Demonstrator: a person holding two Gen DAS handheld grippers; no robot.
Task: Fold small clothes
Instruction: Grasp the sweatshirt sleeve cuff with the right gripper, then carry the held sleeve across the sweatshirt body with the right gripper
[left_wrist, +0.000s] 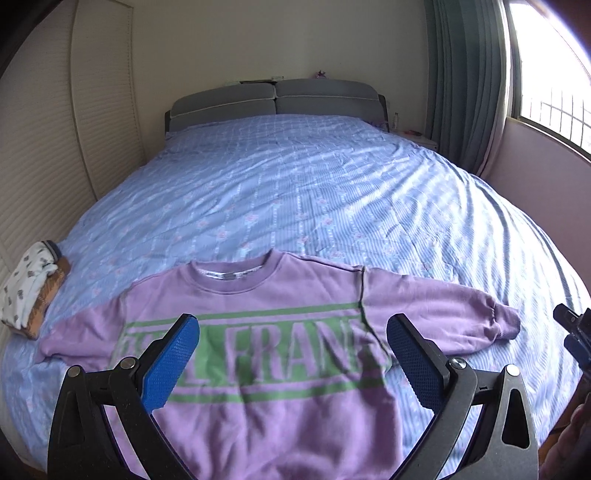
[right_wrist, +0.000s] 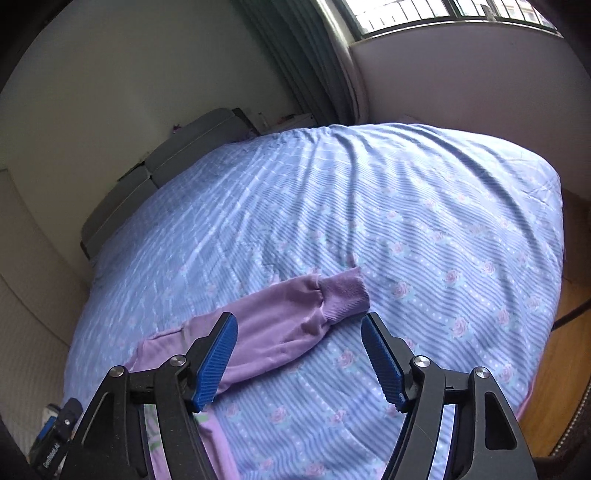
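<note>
A lilac sweatshirt (left_wrist: 273, 295) with green lettering lies flat, front up, on the blue bedspread (left_wrist: 295, 192), sleeves spread to both sides. My left gripper (left_wrist: 291, 328) hovers over its chest, jaws wide apart with nothing between the blue pads. In the right wrist view the right sleeve (right_wrist: 280, 325) with its ribbed cuff (right_wrist: 343, 295) stretches across the bedspread (right_wrist: 369, 206). My right gripper (right_wrist: 299, 328) stands open above that sleeve, near the cuff, pads clear of the cloth. The right gripper's edge (left_wrist: 574, 332) shows at the far right in the left wrist view.
A folded stack of small clothes (left_wrist: 31, 291) lies at the bed's left edge. Grey headboard (left_wrist: 275, 99) at the far end, louvred doors on the left, curtain and window (left_wrist: 554, 85) on the right. Wooden floor (right_wrist: 565, 362) lies beyond the bed's right side.
</note>
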